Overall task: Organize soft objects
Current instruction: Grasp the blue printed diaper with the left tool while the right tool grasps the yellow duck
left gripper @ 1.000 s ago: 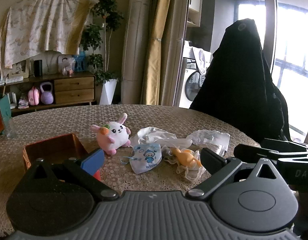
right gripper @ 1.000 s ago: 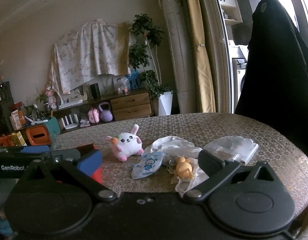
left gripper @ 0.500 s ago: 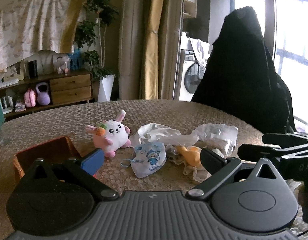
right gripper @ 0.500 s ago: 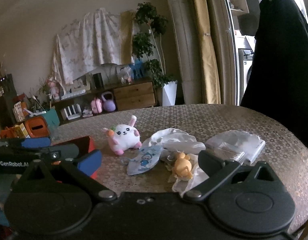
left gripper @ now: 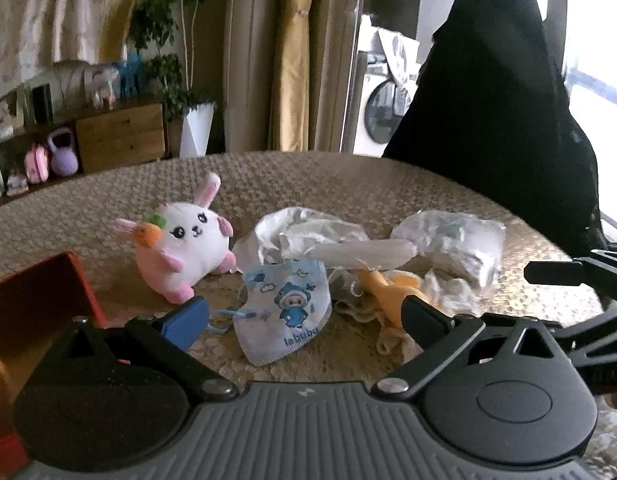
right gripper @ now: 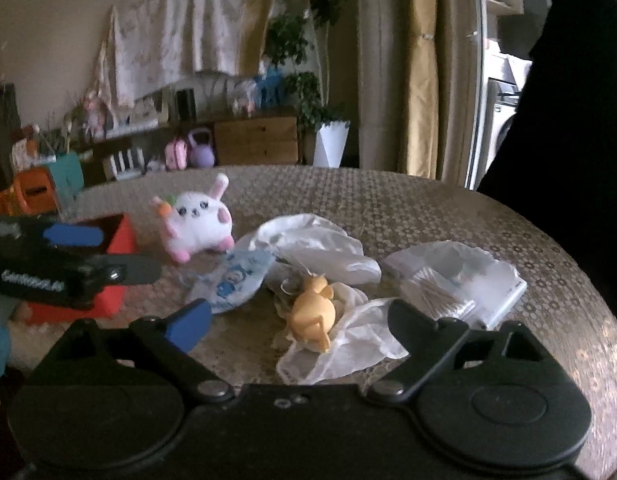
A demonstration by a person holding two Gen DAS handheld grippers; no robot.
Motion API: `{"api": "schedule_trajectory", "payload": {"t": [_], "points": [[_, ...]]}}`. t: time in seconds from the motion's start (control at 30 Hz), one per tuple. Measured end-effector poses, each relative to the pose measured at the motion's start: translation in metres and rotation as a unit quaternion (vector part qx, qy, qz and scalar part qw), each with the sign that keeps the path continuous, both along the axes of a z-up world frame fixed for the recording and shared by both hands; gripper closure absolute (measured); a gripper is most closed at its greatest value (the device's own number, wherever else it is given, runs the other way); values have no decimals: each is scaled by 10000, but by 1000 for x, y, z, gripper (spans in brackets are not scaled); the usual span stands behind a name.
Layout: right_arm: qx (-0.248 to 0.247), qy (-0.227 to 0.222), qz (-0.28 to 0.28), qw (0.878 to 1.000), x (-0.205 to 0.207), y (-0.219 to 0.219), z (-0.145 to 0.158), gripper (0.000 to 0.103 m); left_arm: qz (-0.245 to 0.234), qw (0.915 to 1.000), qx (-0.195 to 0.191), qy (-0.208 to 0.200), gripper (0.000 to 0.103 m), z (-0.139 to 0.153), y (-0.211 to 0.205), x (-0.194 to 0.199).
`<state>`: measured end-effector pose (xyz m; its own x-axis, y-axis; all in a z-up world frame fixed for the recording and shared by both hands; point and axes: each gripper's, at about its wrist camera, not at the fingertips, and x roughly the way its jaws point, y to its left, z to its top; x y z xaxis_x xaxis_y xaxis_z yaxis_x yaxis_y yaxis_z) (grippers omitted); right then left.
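Fingers of both your grippers gape empty; pink-and-white plush rabbit [left gripper: 184, 248] and printed blue face mask [left gripper: 286, 310] lie mid-frame outside the red box [left gripper: 40, 292], nothing sorted

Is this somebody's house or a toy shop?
Most likely a home's living room: a wooden drawer cabinet beside a leafy potted plant, a white washing machine through the doorway, and long yellow curtains.

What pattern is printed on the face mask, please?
Blue cartoon child with clouds on the face mask, clearest in the left wrist view.
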<state>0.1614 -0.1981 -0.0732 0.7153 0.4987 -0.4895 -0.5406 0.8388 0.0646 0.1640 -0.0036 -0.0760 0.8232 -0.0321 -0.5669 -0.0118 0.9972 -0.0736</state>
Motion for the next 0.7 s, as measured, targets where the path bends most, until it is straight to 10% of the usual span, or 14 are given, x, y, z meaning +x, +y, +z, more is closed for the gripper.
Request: {"api": "schedule_trajectory", "payload": {"t": [0.7], "points": [[-841,291,525,9946,67,45,-44,40,34,9948,-52,1018,1,-68,12,100]]}}
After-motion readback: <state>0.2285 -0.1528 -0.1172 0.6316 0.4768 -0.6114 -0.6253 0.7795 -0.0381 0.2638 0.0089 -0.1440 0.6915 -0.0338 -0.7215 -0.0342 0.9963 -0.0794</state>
